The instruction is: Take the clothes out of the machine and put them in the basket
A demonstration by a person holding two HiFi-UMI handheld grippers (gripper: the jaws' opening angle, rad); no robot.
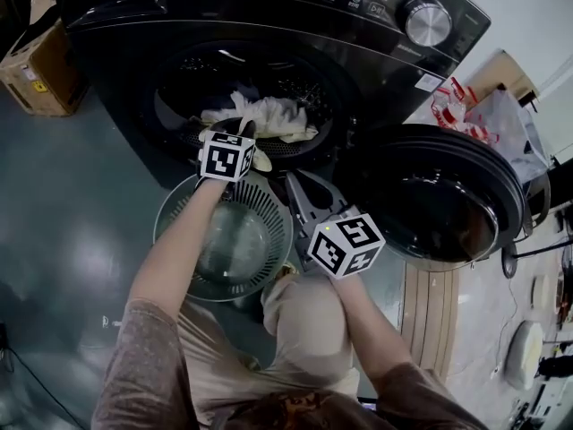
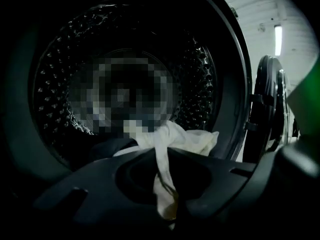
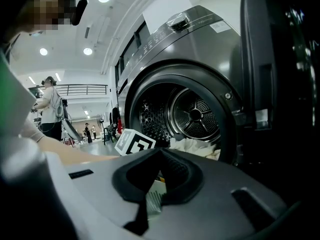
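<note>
A dark washing machine (image 1: 269, 7) stands with its round door (image 1: 439, 204) swung open to the right. White clothes (image 1: 264, 115) lie at the front of the drum, over a darker garment. My left gripper (image 1: 245, 134) reaches into the drum mouth and is shut on a strip of the white cloth (image 2: 162, 134), which runs between its closed jaws. The round grey slatted basket (image 1: 170, 213) sits on the floor right under the drum opening. My right gripper (image 1: 293, 181) hovers over the basket's right rim, jaws together and nothing in them; its view shows the clothes (image 3: 197, 146) in the drum (image 3: 192, 115).
A cardboard box (image 1: 36, 70) stands left of the machine. A red and white plastic bag (image 1: 470, 106) lies to its right. The person's arms and knees fill the lower middle of the head view. People stand far off in the room (image 3: 50, 109).
</note>
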